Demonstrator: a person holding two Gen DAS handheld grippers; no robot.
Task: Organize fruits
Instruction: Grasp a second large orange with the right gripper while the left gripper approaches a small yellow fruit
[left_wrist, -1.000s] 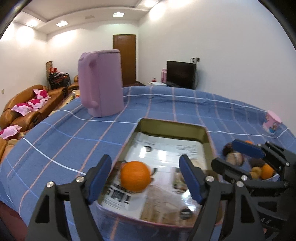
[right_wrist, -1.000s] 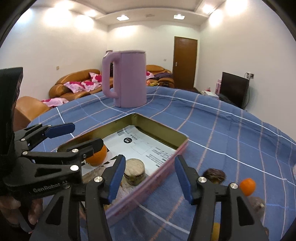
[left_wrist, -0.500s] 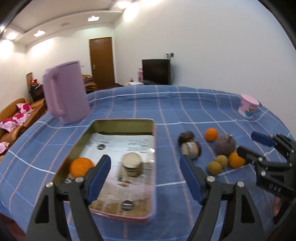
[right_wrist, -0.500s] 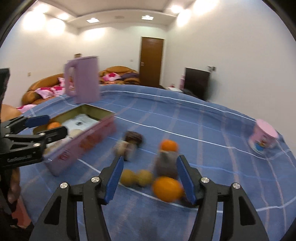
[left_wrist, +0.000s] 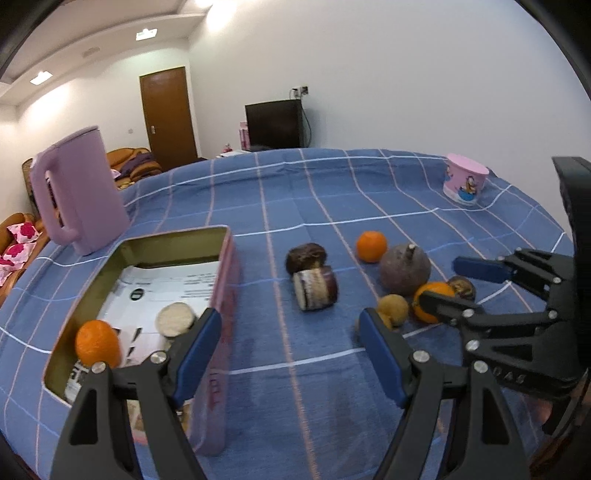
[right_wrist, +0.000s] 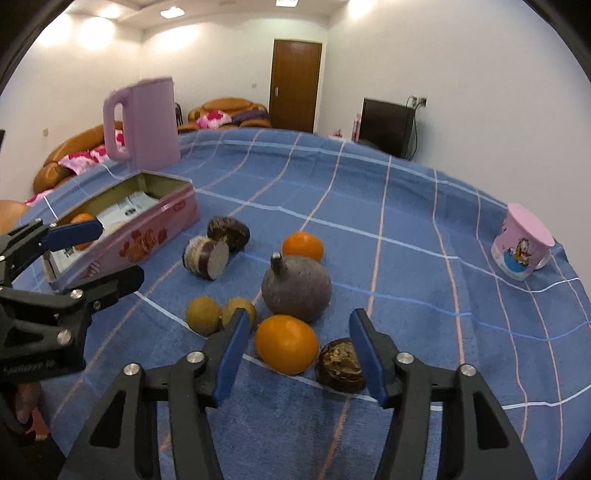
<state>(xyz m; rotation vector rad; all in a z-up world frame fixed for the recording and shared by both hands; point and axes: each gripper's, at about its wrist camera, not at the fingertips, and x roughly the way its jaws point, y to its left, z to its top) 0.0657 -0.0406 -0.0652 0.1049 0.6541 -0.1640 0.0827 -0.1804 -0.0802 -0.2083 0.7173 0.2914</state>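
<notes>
Table (right_wrist: 424, 229) under a blue checked cloth carries everything. Largest item: tall lilac plastic jug (right_wrist: 147, 122), far left, not part of the job. Next, the pink rectangular tin box (left_wrist: 221, 295), open, paper-lined, already holding one orange mandarin (left_wrist: 96, 343) and a pale cut round piece (left_wrist: 175, 318) I cannot identify. Loose fruit lies in a cluster right of the tin: a big dull purple round fruit with a stub stem (right_wrist: 295, 288), an orange mandarin just in front of it (right_wrist: 286, 343), another mandarin behind (right_wrist: 303, 245), a cut dark-skinned half (right_wrist: 207, 258) touching a dark brown lump (right_wrist: 227, 229), two small tan round fruits (right_wrist: 203, 315) side by side, and a wrinkled brown fruit (right_wrist: 341, 363). A pink cartoon cup (right_wrist: 521, 247) stands well apart. My right gripper (right_wrist: 295, 347) is closing, nothing pressed yet; the near mandarin and the wrinkled fruit both sit between its pads. My left gripper (left_wrist: 288, 347) hangs wide open and empty above bare cloth beside the tin. Judgement: the mandarin is light, slightly soft and prone to roll; take it across its widest girth, gently, and keep the wrinkled fruit out of the bite.
</notes>
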